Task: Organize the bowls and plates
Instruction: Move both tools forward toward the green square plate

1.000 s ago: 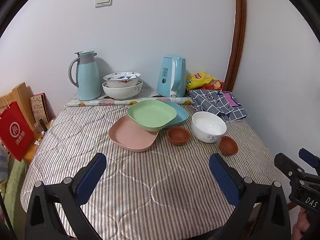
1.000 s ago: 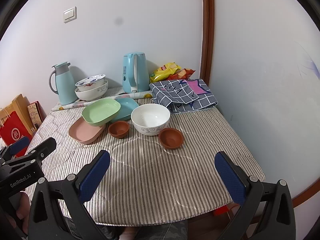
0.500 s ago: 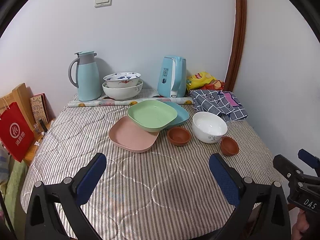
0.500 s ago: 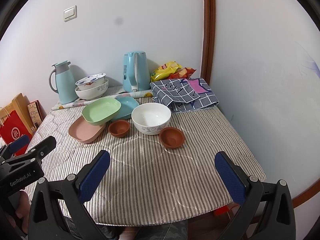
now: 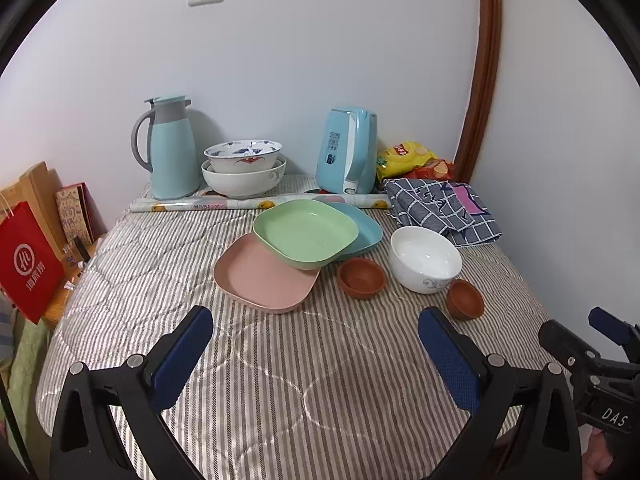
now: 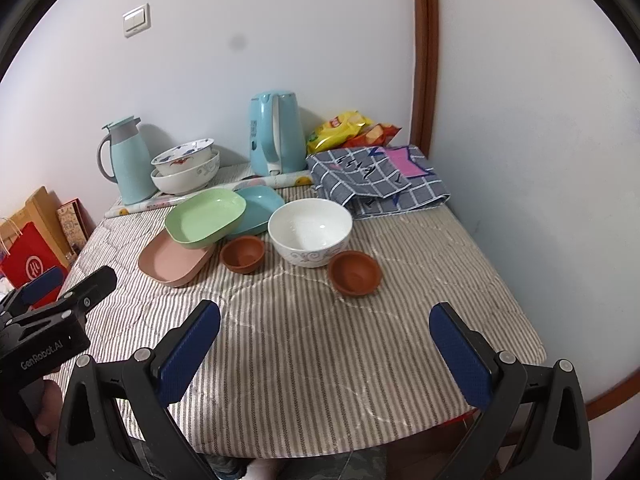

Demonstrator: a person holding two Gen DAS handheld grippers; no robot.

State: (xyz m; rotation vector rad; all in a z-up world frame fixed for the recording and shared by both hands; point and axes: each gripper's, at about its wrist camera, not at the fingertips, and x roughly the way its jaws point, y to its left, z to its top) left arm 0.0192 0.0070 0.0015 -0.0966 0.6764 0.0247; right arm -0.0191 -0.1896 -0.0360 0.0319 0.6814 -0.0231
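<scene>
Hovering above the near edge of the striped tablecloth [image 5: 280, 380], left gripper [image 5: 316, 344] and right gripper [image 6: 324, 336] — both spread wide, holding nothing, well short of the dishes.

Mid-table: green plate [image 5: 306, 234] lying tilted across pink plate [image 5: 262, 276] and blue plate [image 5: 360, 228]. White bowl [image 5: 425, 258] upright to their right, one brown bowl [image 5: 361, 278] between it and the plates, a second brown bowl [image 5: 465, 300] just in front of it.

Rear: two stacked bowls [image 5: 244, 168] between thermos [image 5: 170, 148] and kettle [image 5: 347, 150]; checked cloth [image 5: 440, 210] at the right corner.
</scene>
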